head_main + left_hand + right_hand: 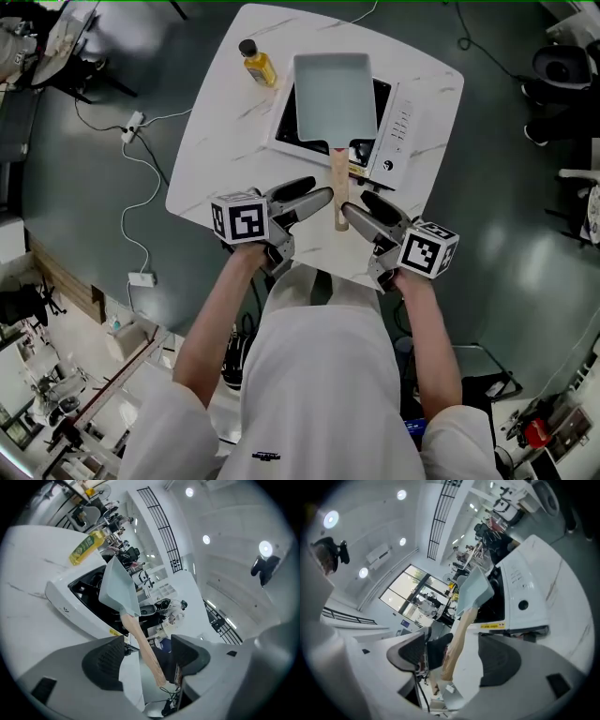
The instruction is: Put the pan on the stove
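Note:
A pale blue rectangular pan [334, 94] lies on the black cooktop of a white stove [398, 131], its wooden handle [339, 187] pointing back toward me over the stove's edge. My left gripper [319, 189] stands open just left of the handle's end, and my right gripper [357, 204] stands open just right of it. In the left gripper view the handle [143, 644] shows in the gap of that gripper [147, 656], clear of both pads. The right gripper view shows the handle [457, 641] in the gap of that gripper [452, 656], untouched.
A yellow oil bottle [257, 64] stands on the white marble table [225, 141] left of the stove. The stove's control panel [403, 127] runs along its right side. A power strip [133, 125] and cables lie on the floor to the left.

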{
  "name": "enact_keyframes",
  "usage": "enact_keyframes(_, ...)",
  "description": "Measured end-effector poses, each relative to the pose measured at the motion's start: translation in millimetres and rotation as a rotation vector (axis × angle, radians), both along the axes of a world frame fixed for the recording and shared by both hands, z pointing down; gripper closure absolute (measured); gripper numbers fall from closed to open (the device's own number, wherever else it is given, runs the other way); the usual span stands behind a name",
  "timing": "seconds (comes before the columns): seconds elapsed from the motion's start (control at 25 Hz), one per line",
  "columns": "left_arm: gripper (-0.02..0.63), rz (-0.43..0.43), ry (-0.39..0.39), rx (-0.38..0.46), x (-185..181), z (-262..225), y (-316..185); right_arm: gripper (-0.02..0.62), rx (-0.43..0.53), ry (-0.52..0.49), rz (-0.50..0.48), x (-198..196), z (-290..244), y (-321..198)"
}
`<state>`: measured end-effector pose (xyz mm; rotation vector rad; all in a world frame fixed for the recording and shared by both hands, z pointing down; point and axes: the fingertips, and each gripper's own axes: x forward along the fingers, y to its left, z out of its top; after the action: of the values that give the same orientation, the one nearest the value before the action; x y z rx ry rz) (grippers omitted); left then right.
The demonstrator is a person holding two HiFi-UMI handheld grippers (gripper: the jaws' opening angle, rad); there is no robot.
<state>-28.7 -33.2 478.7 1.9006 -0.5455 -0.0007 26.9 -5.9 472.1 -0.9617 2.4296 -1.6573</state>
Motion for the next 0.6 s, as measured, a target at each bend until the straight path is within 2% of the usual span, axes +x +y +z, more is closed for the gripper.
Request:
enact_keyframes(0.12,0.306,-0.009,-0.061,0.074,-6.8,-6.3,0.5,0.288,0.071,0.109,0.019,10.0,-3.1,-8.4)
enact_keyframes(0.24,0.365,-0.051,-0.156,0.185,-19.3,-14.0,-3.3,0.341,0.149,0.201,0.037,16.4,-8.1,-14.5)
enact_keyframes(0.32,0.488,-0.104,-0.215,0.279,-28.1,-24.0,-8.6,0.381,0.206,0.258,0.051,20.2,-13.5,-19.9)
enact_keyframes(0.44,0.599,-0.145,-0.332,0.403,-36.1,-33.2,-6.1,0.417,0.272,0.326,0.046,23.9,-18.5,-21.7)
enact_keyframes(0.6,0.604,-0.193,-0.434,0.47,-43.3,-38.4,-0.7,0.441,0.352,0.408,0.047,36.5,-23.0,-21.3)
